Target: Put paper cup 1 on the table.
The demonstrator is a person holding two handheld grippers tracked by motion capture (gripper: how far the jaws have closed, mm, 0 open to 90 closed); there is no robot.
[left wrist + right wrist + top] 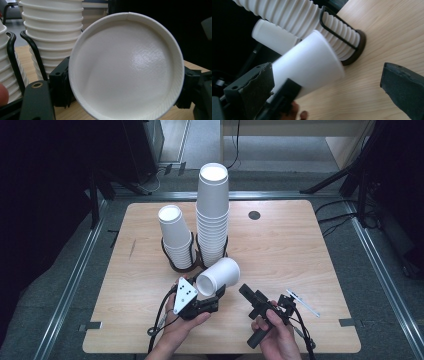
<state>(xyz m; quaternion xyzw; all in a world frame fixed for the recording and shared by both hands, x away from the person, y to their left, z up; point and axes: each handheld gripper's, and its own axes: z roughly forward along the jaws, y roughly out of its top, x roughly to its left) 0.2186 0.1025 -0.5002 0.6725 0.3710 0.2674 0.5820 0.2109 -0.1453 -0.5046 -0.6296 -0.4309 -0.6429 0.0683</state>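
Observation:
My left gripper (216, 293) is shut on a white paper cup (218, 276) that lies on its side just above the table, near the front middle. In the left gripper view the cup's round end (126, 67) faces the camera, with a black jaw pressed on each side of it. My right gripper (267, 299) is held to the right of the cup, open. In the right gripper view its jaws (327, 91) stand wide apart, with the cup (309, 67) near the left jaw and untouched by either pad.
Behind the cup stand a tall stack of white cups (212, 215) and a shorter one (176, 237), each in a black wire holder (354, 50). A thin white pen-like stick (302, 302) lies at the front right. A dark round grommet (254, 215) sits at the back.

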